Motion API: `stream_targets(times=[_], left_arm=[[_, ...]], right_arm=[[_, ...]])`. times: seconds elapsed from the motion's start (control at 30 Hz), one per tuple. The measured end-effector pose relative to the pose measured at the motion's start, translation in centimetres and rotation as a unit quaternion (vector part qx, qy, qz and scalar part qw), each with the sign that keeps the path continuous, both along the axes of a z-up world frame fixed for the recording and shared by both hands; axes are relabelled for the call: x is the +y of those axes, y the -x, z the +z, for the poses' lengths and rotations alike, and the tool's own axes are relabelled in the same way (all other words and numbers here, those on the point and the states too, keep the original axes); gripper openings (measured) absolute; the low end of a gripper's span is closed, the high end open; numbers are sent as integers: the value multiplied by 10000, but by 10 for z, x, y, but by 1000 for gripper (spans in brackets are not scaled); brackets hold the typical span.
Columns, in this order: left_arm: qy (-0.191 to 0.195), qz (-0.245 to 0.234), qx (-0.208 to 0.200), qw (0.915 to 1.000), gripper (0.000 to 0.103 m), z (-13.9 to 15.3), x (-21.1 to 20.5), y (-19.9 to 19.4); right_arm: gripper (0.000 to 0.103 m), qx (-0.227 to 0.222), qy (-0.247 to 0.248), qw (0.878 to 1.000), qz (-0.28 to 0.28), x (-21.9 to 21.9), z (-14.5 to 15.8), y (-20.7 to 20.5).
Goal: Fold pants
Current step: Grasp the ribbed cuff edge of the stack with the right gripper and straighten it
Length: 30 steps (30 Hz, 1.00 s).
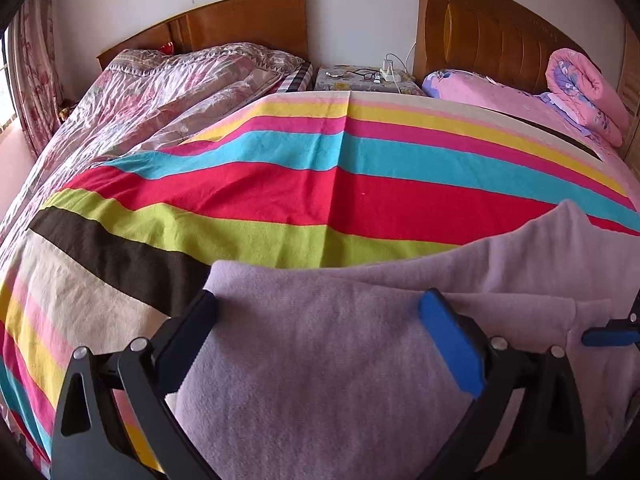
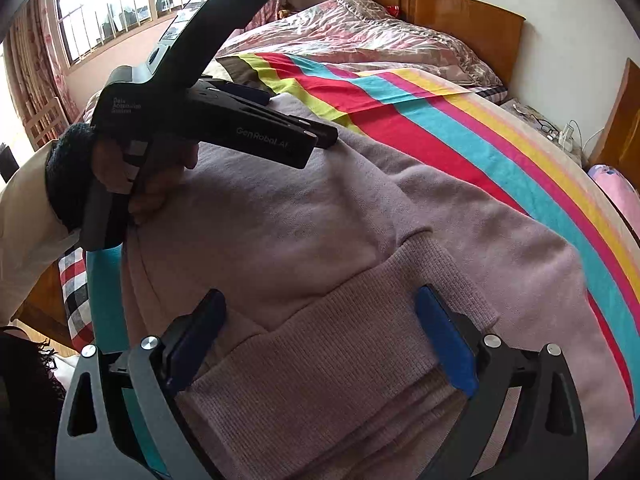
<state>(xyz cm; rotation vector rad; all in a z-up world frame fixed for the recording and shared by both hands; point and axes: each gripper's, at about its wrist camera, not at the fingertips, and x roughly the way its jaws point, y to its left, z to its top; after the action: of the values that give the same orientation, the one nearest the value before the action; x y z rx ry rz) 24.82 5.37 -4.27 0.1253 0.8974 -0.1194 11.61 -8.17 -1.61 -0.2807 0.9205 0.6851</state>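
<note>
Striped sheet (image 1: 280, 184) ahead; pants (image 1: 320, 360) lie folded under both my grippers, left (image 1: 320, 312) and right (image 2: 320, 312), jaws apart, clamping nothing; 1 fold probably remains.

Two tools (image 1: 320, 344) (image 2: 320, 340), one pants (image 2: 320, 248), two headboards (image 1: 224, 24) (image 1: 500, 36)

Ahead of the left claw (image 1: 318, 320) the striped sheet (image 1: 280, 200) lies bare; the pants (image 2: 300, 208) fill both open claws; left claw's body (image 2: 224, 120) crosses above the right claw (image 2: 320, 320).
</note>
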Motion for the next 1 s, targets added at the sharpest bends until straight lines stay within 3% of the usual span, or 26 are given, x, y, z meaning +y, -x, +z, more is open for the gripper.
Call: stream_targets(times=[0.37,0.63,0.7,0.77,0.83,0.9,0.93,1.0], left_arm=[[-26,-8,-32,10000,102,0,1,0],[-137,119,-59,9998,102,3,1,1],[-406,453,-395,9974,101,19,-5,16],[-164,119,-810,9965,102,44,-20,38],[-54,-273,-951,9951,102,61,-43,56],[137,-764,-920,9927,102,67,-67,71],[157,-954,-871,9915,102,66,-80,77],[49,-1217,-728,9899,102,55,-107,84]], right_arm=[[94,-1,-9,10000,-19,-2,-5,-1],[93,-35,287,9992,-289,-8,4,13],[93,-192,239,9978,-587,-26,15,27],[93,-366,171,9943,-985,-53,25,44],[93,-447,-125,9834,-1755,-97,33,63],[93,-519,-739,9593,-2675,-154,41,93],[93,-585,-1054,9413,-3154,-182,45,113],[93,-720,-1630,8927,-4140,-236,48,161]])
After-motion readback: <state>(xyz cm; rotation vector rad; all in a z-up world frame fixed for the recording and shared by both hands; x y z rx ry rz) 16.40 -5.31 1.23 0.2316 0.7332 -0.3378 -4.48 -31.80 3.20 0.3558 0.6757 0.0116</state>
